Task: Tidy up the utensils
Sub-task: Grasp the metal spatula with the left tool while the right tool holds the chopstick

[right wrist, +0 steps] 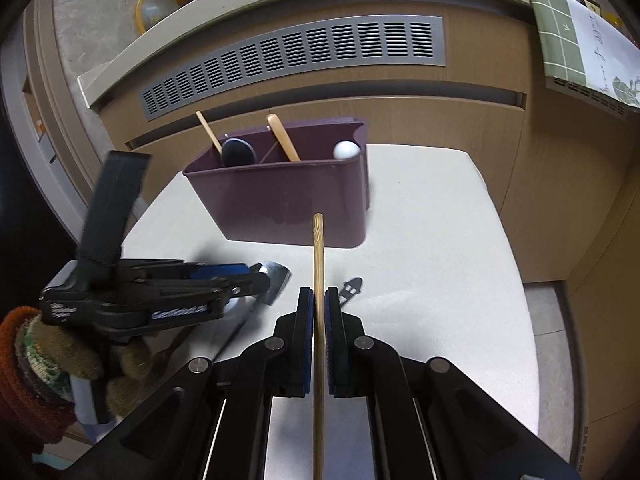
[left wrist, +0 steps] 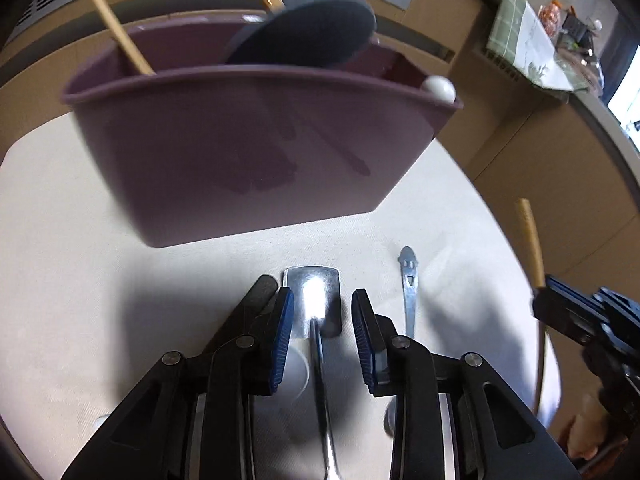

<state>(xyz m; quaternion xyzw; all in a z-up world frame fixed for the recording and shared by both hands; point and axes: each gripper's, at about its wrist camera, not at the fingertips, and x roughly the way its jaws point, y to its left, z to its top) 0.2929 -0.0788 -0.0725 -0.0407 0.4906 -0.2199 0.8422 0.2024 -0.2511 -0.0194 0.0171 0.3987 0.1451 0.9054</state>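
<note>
Metal spatula (left wrist: pixel 314 300) lies between the parted left tongs (left wrist: pixel 322 320).

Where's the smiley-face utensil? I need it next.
The smiley-face utensil lies flat on the white tabletop, just right of the left gripper, before the purple caddy.

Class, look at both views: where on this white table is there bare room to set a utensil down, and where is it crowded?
Bare: the table right of the purple holder and beyond the small metal utensil. Crowded: the near-left, where the left hand-held gripper straddles the metal spatula. The right hand-held gripper holds a wooden stick.
</note>
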